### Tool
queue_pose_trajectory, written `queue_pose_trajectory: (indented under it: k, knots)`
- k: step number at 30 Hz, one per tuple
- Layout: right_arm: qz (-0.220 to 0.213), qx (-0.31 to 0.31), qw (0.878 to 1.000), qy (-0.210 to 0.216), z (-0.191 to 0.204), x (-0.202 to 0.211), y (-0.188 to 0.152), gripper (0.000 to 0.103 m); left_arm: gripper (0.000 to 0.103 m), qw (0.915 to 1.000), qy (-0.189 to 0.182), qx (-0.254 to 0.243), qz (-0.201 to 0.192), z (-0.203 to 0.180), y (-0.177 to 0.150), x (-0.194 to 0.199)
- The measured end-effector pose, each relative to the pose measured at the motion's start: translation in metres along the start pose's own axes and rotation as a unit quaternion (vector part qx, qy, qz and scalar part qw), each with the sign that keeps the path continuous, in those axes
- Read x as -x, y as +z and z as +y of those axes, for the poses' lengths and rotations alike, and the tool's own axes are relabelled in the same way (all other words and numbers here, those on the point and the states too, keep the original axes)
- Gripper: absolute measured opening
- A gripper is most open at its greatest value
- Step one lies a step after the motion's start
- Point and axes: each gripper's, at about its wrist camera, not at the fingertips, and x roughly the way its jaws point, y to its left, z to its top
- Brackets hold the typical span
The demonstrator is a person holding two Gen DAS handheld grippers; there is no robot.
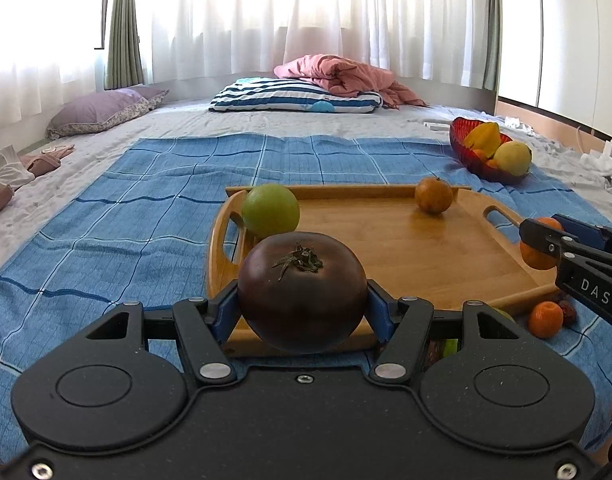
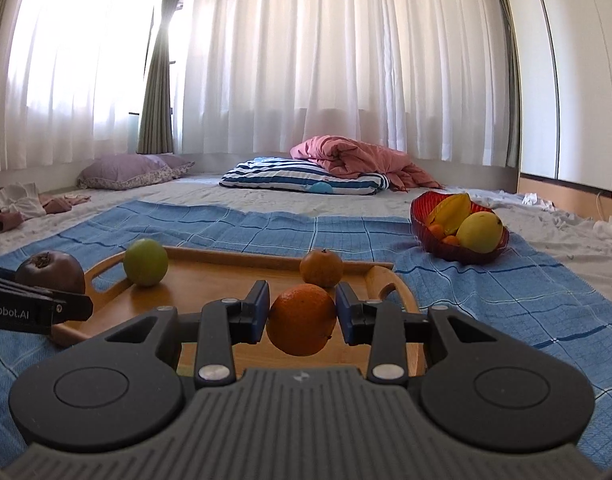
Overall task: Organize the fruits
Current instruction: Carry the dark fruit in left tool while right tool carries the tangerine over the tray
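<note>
My left gripper [image 1: 302,300] is shut on a dark purple tomato [image 1: 302,292] with a dried green stem, held above the near edge of the wooden tray [image 1: 406,248]. My right gripper [image 2: 302,314] is shut on an orange [image 2: 302,320], lifted over the tray's [image 2: 210,280] near side. On the tray sit a green apple [image 1: 271,210] at the far left corner and a small brownish orange [image 1: 434,195] at the far right. The tomato [image 2: 50,272] and the left gripper's arm show at the left of the right wrist view.
A red bowl [image 1: 462,144] with a starfruit, a yellow mango and small oranges stands far right on the blue checked cloth [image 1: 146,200]. A loose mandarin [image 1: 545,320] lies beside the tray's near right corner. Pillows and a pink blanket [image 1: 338,76] lie at the back.
</note>
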Motion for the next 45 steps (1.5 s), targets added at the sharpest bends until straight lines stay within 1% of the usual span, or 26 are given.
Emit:
queue_pose_trajectory:
  k: [10,19,22,31,36,42,45]
  knots:
    - [0.017,-0.024,1.000,0.010,-0.011,-0.016,0.010,0.040,0.061,0.9997,-0.017,0.009,0.014,-0.001,0.017,-0.018]
    - [0.037,-0.050,0.998,0.011,-0.022,-0.038,0.022,0.040,0.061,0.9980,-0.042,0.032,0.036,0.003,0.032,-0.038]
    - [0.045,-0.059,0.997,0.010,-0.026,-0.048,0.027,0.040,0.061,0.9976,-0.044,0.035,0.039,0.004,0.036,-0.044]
    - [0.086,-0.101,0.991,0.001,-0.046,-0.092,0.047,0.040,0.061,0.9964,-0.055,0.033,0.055,0.002,0.060,-0.073]
    - [0.119,-0.139,0.983,-0.003,-0.063,-0.128,0.061,0.040,0.061,0.9946,-0.066,0.035,0.072,-0.004,0.077,-0.098]
    - [0.151,-0.172,0.973,-0.009,-0.077,-0.165,0.064,0.040,0.061,0.9928,-0.069,0.035,0.092,-0.011,0.090,-0.131]
    - [0.156,-0.168,0.973,-0.019,-0.079,-0.178,0.063,0.040,0.061,0.9929,-0.063,0.026,0.097,-0.016,0.092,-0.144]
